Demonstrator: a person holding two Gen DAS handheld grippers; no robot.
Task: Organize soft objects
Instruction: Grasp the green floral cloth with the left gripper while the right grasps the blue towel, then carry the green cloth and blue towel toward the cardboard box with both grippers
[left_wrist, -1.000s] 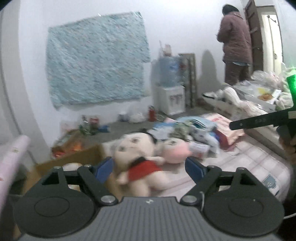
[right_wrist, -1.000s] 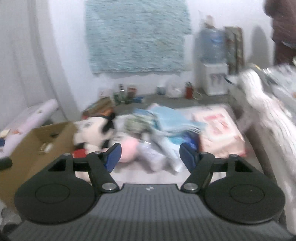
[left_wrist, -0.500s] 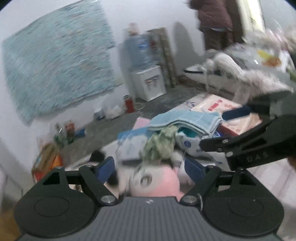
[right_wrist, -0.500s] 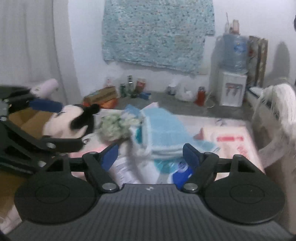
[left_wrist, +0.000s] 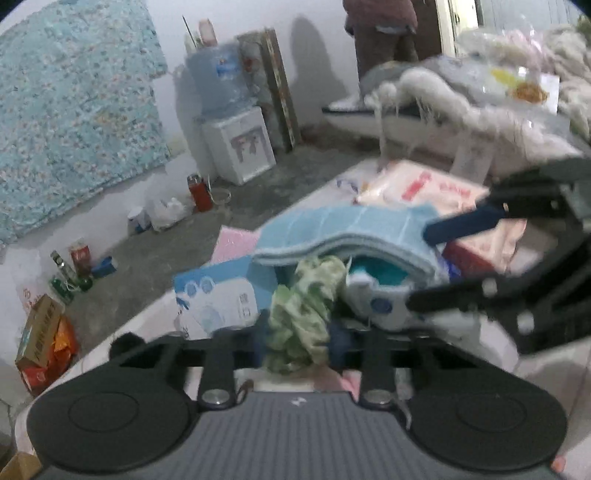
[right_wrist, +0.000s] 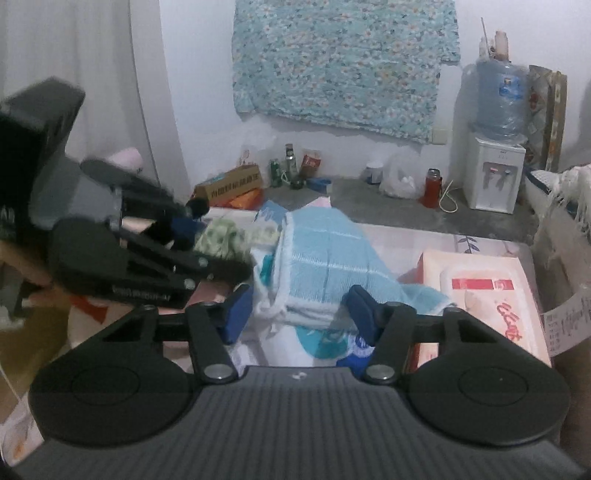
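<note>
A crumpled green cloth (left_wrist: 306, 306) lies in a heap of soft things on the bed, and my left gripper (left_wrist: 299, 345) is shut on its lower part. Behind it lies a folded light-blue towel (left_wrist: 351, 229). In the right wrist view the same towel (right_wrist: 325, 258) has its near end between the fingers of my right gripper (right_wrist: 300, 315). Those jaws are closing, and a small gap still shows beside each pad. Seen from the left wrist, the right gripper (left_wrist: 436, 262) comes in from the right with one finger above the towel stack and one below.
A pink tissue pack (right_wrist: 480, 288) lies right of the towel, and a blue-and-white packet (left_wrist: 218, 299) left of the green cloth. A fluffy white blanket (left_wrist: 461, 99) covers the far right. On the floor stand a water dispenser (right_wrist: 495, 177), bottles and a box (right_wrist: 229, 184). A person (left_wrist: 380, 33) stands by the door.
My left gripper moved off the plush toys to the green cloth and shut on it. My right gripper came forward over the blue towel and its jaws narrowed.
</note>
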